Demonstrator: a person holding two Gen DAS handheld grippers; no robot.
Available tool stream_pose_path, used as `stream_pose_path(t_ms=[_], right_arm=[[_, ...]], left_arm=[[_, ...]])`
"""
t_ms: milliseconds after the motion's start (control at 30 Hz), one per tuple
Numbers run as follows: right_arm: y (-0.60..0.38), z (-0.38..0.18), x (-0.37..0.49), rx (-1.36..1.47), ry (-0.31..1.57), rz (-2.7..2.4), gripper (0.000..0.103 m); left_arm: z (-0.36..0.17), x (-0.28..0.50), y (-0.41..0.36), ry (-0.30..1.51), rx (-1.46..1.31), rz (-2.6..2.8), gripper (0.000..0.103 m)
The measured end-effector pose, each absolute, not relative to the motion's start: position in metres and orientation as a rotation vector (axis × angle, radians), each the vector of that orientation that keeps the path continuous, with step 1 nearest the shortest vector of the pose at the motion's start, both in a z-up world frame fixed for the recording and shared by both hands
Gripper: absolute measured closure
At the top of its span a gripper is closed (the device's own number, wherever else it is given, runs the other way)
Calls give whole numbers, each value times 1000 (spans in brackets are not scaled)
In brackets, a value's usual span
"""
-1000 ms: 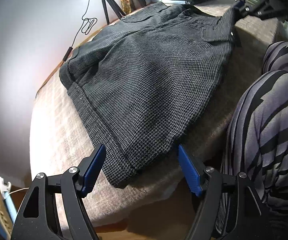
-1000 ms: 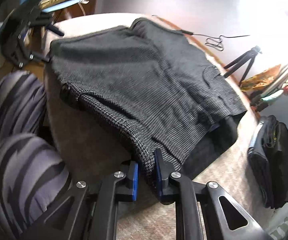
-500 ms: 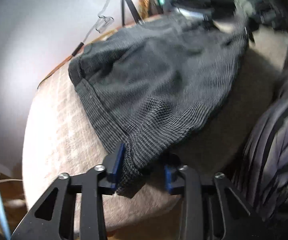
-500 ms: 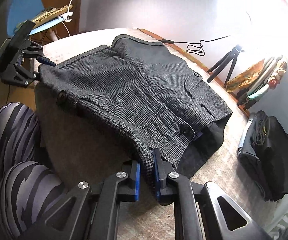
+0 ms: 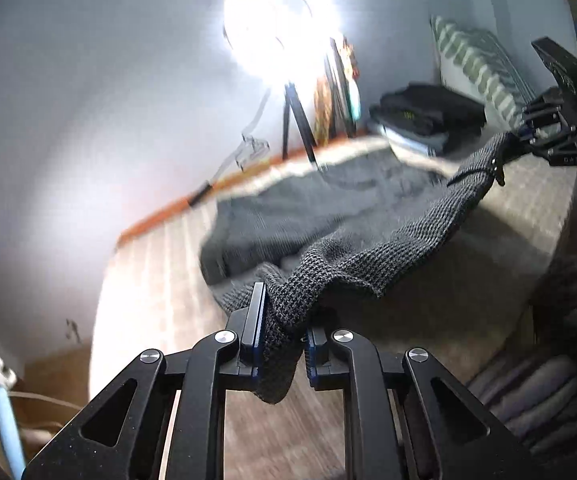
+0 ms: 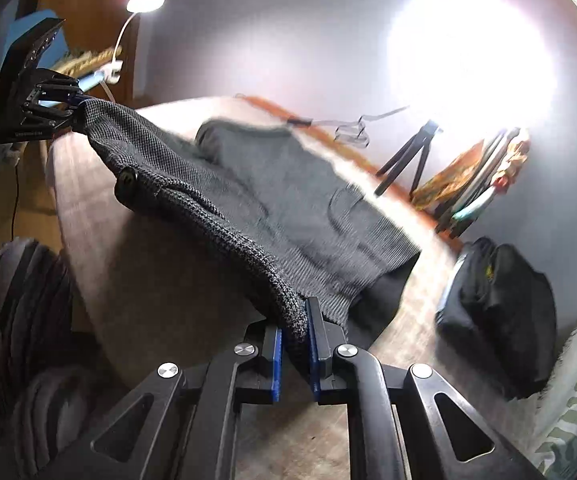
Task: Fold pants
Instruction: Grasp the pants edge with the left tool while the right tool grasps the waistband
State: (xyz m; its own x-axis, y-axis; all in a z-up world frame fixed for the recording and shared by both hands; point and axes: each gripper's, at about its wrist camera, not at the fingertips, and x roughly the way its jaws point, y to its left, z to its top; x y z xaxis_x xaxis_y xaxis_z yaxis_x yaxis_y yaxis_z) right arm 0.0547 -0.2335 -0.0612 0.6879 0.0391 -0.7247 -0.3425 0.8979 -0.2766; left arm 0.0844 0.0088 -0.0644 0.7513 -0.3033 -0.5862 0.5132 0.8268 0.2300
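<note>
The grey houndstooth pants (image 5: 328, 216) lie across the round table (image 5: 528, 208), their near edge lifted off it and strung between both tools. The left gripper (image 5: 282, 344), whose jaws have just been closing, pinches one corner; the right gripper (image 6: 293, 354) is clamped on the opposite corner. Motion blur smears the far fabric. A dark folded pile (image 6: 500, 304) sits beyond the pants.

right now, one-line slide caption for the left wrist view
Left gripper shut on a corner of the grey houndstooth woven pants, near edge lifted off the beige-covered table toward the right gripper.
</note>
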Motion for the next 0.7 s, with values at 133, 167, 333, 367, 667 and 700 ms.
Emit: stream_pose_path(t_ms=[133,167,333,367,667,700], right_arm=[[-240,-33,67,-410,734,200,95],[-241,-28,70,-410,725,196,95],[-255,-3,97,-398,684,177,96],[-258,-1,105,-396,680,172,96],[-287,-3,192,-402,696,93,96],[-294,-5,206,-386,702,80,96]], left_arm=[[-34,102,9,498,370,-458,90],[-28,106,9,484,371,-457,90],[-9,132,2,448,405,-453,90],[-6,140,1,449,405,-454,90],[4,242,-23,489,440,-449,90],[2,253,-25,499,434,-449,90]])
